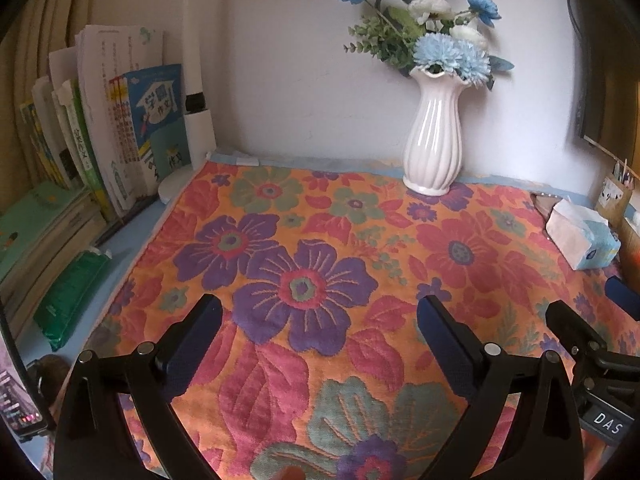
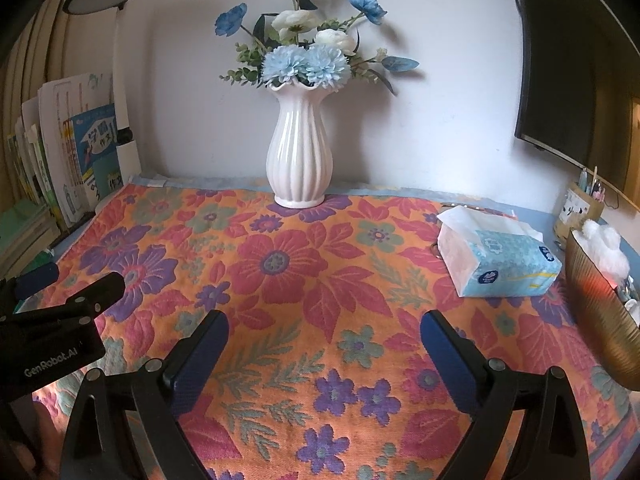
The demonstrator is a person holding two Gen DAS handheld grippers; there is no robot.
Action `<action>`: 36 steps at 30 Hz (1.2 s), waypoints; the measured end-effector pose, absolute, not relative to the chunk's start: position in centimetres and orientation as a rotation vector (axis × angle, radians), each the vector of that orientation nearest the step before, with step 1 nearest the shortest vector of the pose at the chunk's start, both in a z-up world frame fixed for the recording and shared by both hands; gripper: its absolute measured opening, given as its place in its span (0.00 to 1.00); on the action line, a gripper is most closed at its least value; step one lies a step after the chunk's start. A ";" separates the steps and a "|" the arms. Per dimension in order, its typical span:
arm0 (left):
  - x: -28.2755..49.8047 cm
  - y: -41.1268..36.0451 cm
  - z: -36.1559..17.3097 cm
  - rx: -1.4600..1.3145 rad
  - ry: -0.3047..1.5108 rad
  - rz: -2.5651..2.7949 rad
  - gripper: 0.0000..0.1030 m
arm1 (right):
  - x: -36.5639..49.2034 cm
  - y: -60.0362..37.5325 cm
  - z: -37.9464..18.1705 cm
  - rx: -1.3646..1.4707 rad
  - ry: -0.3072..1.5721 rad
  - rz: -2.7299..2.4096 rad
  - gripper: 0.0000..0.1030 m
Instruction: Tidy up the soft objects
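Observation:
A soft pack of tissues (image 2: 496,258) in blue and white wrap lies on the flowered cloth (image 2: 304,280) at the right; it also shows as the tissue pack (image 1: 582,238) at the right edge of the left wrist view. A white fluffy thing (image 2: 604,248) sits in a gold ribbed basket (image 2: 600,312) at the far right. My left gripper (image 1: 320,312) hovers open over the cloth (image 1: 280,264), nothing between its fingers. My right gripper (image 2: 324,328) is open too, empty, with the tissue pack ahead to its right.
A white ribbed vase (image 2: 300,152) of blue and white flowers stands at the back by the wall. Books (image 1: 100,128) and a white lamp base (image 1: 176,184) line the left side. A green pack (image 1: 68,300) lies left of the cloth. A pen holder (image 2: 580,208) stands back right.

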State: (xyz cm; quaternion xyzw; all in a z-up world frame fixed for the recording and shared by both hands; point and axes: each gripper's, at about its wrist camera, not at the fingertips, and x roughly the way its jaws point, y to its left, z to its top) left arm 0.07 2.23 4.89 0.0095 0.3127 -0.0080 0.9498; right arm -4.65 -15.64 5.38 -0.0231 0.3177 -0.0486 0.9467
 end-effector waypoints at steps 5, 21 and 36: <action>0.2 2.2 4.8 0.024 0.643 -0.010 0.95 | -4.6 -15.5 5.3 -0.051 0.651 -0.098 0.94; 0.3 2.1 4.7 0.031 0.656 -0.017 0.95 | -4.5 -15.4 5.2 -0.053 0.654 -0.096 0.94; 0.4 1.9 4.5 0.053 0.673 -0.001 0.97 | -4.5 -15.2 5.2 -0.055 0.653 -0.096 0.94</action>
